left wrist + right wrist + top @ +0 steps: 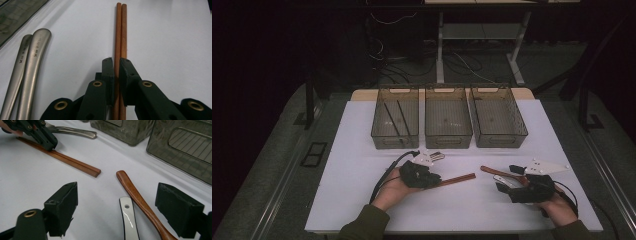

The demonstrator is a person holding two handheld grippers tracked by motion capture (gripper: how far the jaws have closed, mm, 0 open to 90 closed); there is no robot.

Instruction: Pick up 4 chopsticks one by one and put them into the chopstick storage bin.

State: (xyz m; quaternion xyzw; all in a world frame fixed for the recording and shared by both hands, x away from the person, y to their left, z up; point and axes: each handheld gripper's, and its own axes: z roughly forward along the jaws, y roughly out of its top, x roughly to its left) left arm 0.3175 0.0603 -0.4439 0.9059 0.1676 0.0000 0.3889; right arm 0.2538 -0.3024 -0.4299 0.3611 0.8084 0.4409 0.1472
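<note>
High view looks down; gripper views, close, share chopsticks [119, 37].

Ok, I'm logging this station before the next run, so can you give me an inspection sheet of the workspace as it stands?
Surface: white table, flat, no spills seen.
Job's things: brown chopsticks, a pair lying side by side; three grey bins in a row at the far edge, the left bin holding two dark sticks.
Clutter: two metal handles beside the chopsticks; a wooden handle and a white handle near the right gripper.
Grippers: left gripper shut on the chopsticks; right gripper open, nothing between its jaws.
Cables: a black cable trails from the left gripper; loose wires on the floor behind.
Surroundings: dark room, desk legs beyond the table.
</note>
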